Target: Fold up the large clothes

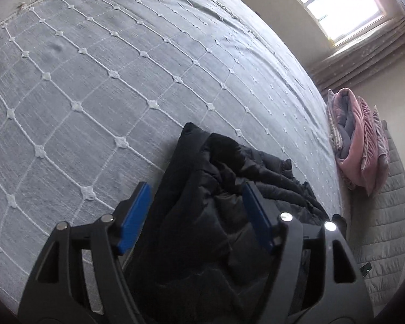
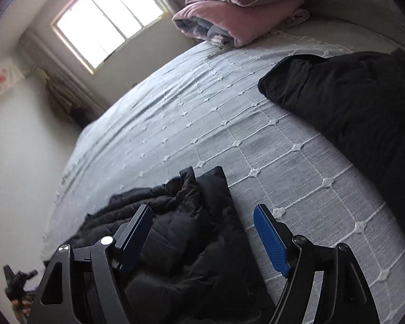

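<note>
Black puffer jacket (image 1: 216, 189) heaped on the grey quilted bedspread (image 1: 81, 81), both grippers over it.

Its long axis runs away from them; left gripper (image 1: 197, 210) straddles its bulk, right gripper (image 2: 202, 229) its edge, both spread wide, gripping nothing.

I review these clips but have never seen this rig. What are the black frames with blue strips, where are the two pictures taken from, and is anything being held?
A person holds a two-finger tool in each hand; each picture comes from a camera on one tool, looking along its fingers. The left gripper and right gripper both stand open over a crumpled black jacket on a bed with a grey bedspread. Neither grips anything. A second dark garment lies farther along the bed, with pink folded bedding near the window.
</note>
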A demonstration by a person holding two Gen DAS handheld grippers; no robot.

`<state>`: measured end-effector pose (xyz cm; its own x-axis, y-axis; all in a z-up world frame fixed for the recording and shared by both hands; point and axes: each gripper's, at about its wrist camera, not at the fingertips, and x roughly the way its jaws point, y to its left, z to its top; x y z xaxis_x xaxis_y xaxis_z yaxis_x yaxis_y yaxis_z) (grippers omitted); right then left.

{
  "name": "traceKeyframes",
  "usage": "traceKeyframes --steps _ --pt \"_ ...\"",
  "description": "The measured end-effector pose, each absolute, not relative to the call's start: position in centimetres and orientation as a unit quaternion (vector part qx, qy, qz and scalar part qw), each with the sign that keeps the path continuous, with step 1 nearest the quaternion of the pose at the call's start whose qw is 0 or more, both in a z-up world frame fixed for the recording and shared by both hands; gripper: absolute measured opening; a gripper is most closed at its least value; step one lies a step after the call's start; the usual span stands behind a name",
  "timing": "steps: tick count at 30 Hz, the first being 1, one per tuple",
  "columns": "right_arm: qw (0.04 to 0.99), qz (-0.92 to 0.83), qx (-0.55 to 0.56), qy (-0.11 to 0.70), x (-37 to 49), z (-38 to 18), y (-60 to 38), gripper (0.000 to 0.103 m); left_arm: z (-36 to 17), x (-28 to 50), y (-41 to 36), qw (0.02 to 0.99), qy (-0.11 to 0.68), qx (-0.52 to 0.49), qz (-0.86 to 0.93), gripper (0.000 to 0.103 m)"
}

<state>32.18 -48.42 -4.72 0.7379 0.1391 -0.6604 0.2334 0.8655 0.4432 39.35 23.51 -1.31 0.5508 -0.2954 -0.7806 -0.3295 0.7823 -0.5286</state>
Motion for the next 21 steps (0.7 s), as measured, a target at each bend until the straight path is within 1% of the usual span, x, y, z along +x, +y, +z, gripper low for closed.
traceKeyframes --steps 2,3,4,5,6,7,8,9,14,17,19,21 --pt "0.902 -0.026 0.219 0.372 33.5 -5.4 -46.8 0.077 -1.6 40.0 22.5 0.825 0.476 -0.305 0.010 0.069" --pt "0.903 -0.024 0.201 0.379 34.2 -6.0 -46.0 0.074 -1.6 40.3 21.9 0.830 0.478 -0.287 0.016 0.061" --pt "0.902 -0.021 0.193 0.386 34.6 -6.3 -45.4 0.070 -1.5 40.5 21.6 0.833 0.479 -0.276 0.021 0.040" --pt "0.898 -0.020 0.186 0.398 35.3 -7.1 -45.0 0.057 -1.5 40.9 20.8 0.836 0.484 -0.257 0.026 0.026" --pt "0.894 -0.022 0.190 0.406 35.7 -7.9 -44.9 0.036 -1.6 41.3 20.5 0.837 0.489 -0.244 0.031 0.015" --pt "0.891 -0.024 0.197 0.408 35.9 -8.2 -44.8 0.027 -1.5 41.6 20.0 0.842 0.489 -0.227 0.042 0.010" --pt "0.892 -0.024 0.200 0.405 35.9 -8.1 -44.8 0.012 -1.0 41.8 19.3 0.852 0.479 -0.208 0.051 0.009" --pt "0.897 -0.023 0.198 0.395 35.9 -7.6 -44.7 0.008 -0.4 42.0 19.0 0.860 0.467 -0.197 0.056 0.008" --pt "0.930 -0.046 0.171 0.323 34.9 -3.0 -43.9 0.005 3.2 43.6 18.0 0.881 0.424 -0.198 0.069 0.007" --pt "0.937 -0.068 0.168 0.297 35.3 -1.7 -43.6 0.005 4.4 45.6 16.8 0.894 0.405 -0.173 0.085 0.006" --pt "0.939 -0.093 0.152 0.295 36.2 -1.8 -43.1 0.005 3.8 47.3 16.0 0.896 0.404 -0.152 0.104 0.006" --pt "0.934 -0.109 0.142 0.308 37.7 -3.1 -43.0 0.005 1.8 49.2 15.5 0.890 0.421 -0.132 0.121 0.006"
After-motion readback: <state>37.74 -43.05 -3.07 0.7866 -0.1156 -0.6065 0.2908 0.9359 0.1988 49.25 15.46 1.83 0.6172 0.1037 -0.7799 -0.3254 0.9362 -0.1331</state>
